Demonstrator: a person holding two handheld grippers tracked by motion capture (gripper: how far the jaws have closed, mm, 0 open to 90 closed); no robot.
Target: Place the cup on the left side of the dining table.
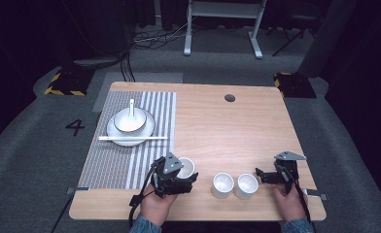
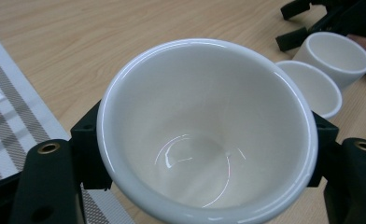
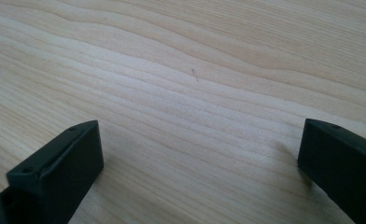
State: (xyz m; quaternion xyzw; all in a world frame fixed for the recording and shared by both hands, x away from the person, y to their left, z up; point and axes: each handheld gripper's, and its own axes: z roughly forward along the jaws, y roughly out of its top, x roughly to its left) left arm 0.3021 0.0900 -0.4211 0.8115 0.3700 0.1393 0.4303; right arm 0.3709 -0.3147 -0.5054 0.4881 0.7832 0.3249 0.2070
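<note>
Left gripper view is showing your left gripper (image 2: pixel 204 154) pinching a white cup (image 2: pixel 207 135), one black jaw pressing each side of its wall just under the rim, the mouth tilting toward the camera. On the high view that cup (image 1: pixel 186 168) is sitting at about 7 o'clock on the wooden table (image 1: pixel 227 131), just off the striped mat's (image 1: pixel 125 141) right edge, with your left hand (image 1: pixel 157 204) gripping behind it. Two more white cups (image 1: pixel 223 185) (image 1: pixel 246 186) are standing side by side at 6 o'clock, close together. Your right gripper (image 1: pixel 258 174) is resting at about 5 o'clock, just right of those cups, its jaws spreading wide over bare wood and gripping nothing. Farther off, at about 10 o'clock, a plate (image 1: pixel 130 131) is carrying a bowl (image 1: pixel 129 120) with a spoon (image 1: pixel 131 107) in it, and chopsticks (image 1: pixel 132 138) are lying across the plate's near edge.
</note>
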